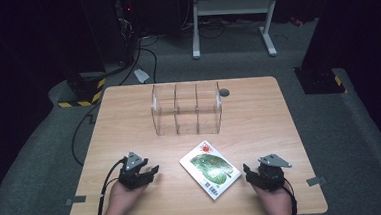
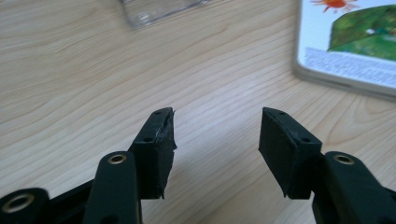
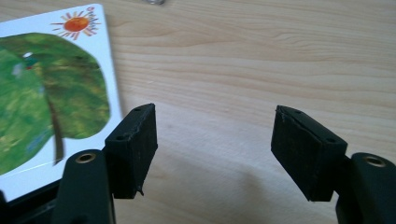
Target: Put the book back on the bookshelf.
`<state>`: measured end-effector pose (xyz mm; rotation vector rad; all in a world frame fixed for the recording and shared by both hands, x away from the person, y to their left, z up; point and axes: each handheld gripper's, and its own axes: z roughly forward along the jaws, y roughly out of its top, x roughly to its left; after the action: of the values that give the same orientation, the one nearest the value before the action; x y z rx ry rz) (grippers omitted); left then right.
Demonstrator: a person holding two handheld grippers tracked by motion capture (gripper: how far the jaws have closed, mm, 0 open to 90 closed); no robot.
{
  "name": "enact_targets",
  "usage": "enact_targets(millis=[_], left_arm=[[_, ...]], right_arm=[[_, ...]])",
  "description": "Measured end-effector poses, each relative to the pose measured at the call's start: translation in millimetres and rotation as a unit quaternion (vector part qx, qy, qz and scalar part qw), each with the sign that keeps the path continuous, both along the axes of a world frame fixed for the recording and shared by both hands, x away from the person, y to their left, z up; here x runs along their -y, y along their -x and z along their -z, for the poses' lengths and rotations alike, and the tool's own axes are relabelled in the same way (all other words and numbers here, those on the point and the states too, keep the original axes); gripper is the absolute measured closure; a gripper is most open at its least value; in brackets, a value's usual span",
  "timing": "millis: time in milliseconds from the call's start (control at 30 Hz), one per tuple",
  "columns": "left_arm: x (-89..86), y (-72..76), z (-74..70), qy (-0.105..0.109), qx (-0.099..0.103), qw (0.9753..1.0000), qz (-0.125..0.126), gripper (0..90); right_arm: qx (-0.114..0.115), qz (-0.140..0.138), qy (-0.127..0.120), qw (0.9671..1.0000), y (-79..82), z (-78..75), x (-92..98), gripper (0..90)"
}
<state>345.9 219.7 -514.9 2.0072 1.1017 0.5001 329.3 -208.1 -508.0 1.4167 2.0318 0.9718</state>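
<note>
Desk [image 1: 129,121]: light wood, carries everything. Clear organizer [image 1: 187,109] with three compartments stands upright near the far edge, centred; small grey disc [image 1: 224,92] just beside its far right corner. Book [image 1: 210,169], green leaf and red sun on the cover, lies flat and askew near the front edge, between both grippers. Left hand-held gripper [image 1: 154,171]: near the front-left corner, jaws wide, nothing held, book well off to its right. Right hand-held gripper [image 1: 247,173]: near the front-right corner, jaws wide, nothing held, book just beside its left jaw, not touching.
</note>
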Motion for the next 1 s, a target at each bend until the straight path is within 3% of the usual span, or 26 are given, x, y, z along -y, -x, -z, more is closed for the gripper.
enact_targets(millis=[367, 433, 533, 700, 1000], left_arm=[[40.0, -11.3, 0.3, 0.007, 0.01, 0.9987, 0.049, 46.5], [50.4, -14.3, 1.8, 0.015, 0.01, 0.9981, 0.059, 46.2], [62.3, -18.6, 3.4, 0.026, 0.005, 0.9977, 0.063, 46.0], [79.3, -22.3, 5.1, 0.023, 0.002, 0.9966, 0.078, 45.5], [85.8, -32.6, 8.6, 0.037, -0.019, 0.9957, 0.082, 40.8]], right_arm=[[-0.014, -0.014, 0.008, 0.9998, 19.1, 2.9, -12.8, 42.0], [-0.025, -0.014, 0.008, 0.9996, 23.5, 4.8, -14.2, 43.9], [-0.023, -0.021, 0.016, 0.9994, 28.7, 6.5, -14.1, 51.1], [-0.033, -0.027, 0.012, 0.999, 34.8, 9.1, -15.4, 55.8], [-0.034, -0.039, 0.02, 0.9985, 43.2, 11.8, -25.7, 58.9]])
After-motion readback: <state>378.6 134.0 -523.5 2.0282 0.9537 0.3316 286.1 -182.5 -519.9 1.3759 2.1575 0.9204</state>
